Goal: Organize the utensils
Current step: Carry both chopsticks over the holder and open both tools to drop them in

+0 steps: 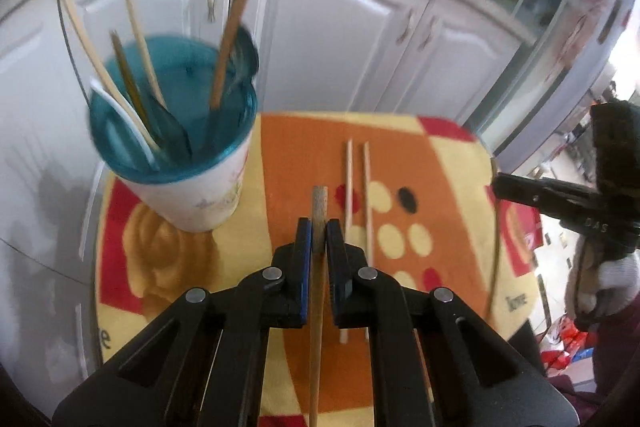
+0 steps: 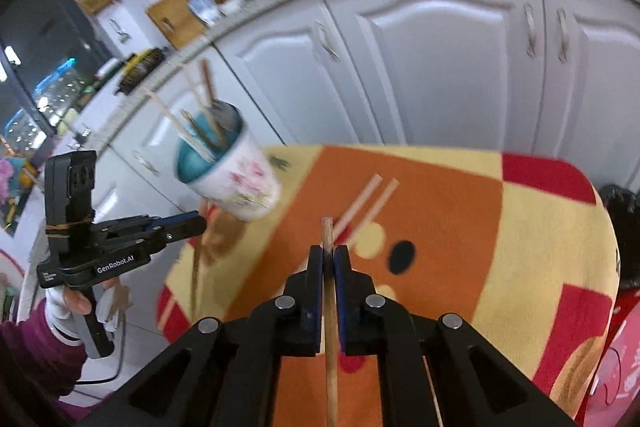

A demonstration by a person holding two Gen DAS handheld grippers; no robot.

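left tool (image 1: pixel 319 233) angled down, clamps chopstick (image 1: pixel 319 211) | right tool (image 2: pixel 328 257) likewise, second chopstick (image 2: pixel 327 233)

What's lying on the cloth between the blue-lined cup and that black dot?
In the left wrist view, between the cup and the black dot lie two pale chopsticks, side by side on the tablecloth.

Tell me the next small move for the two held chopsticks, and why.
Probably carry both toward the cup and drop them in. The left tongs and the right tongs each clamp one chopstick, and the cup already holds utensils upright. Two chopsticks remain on the cloth.
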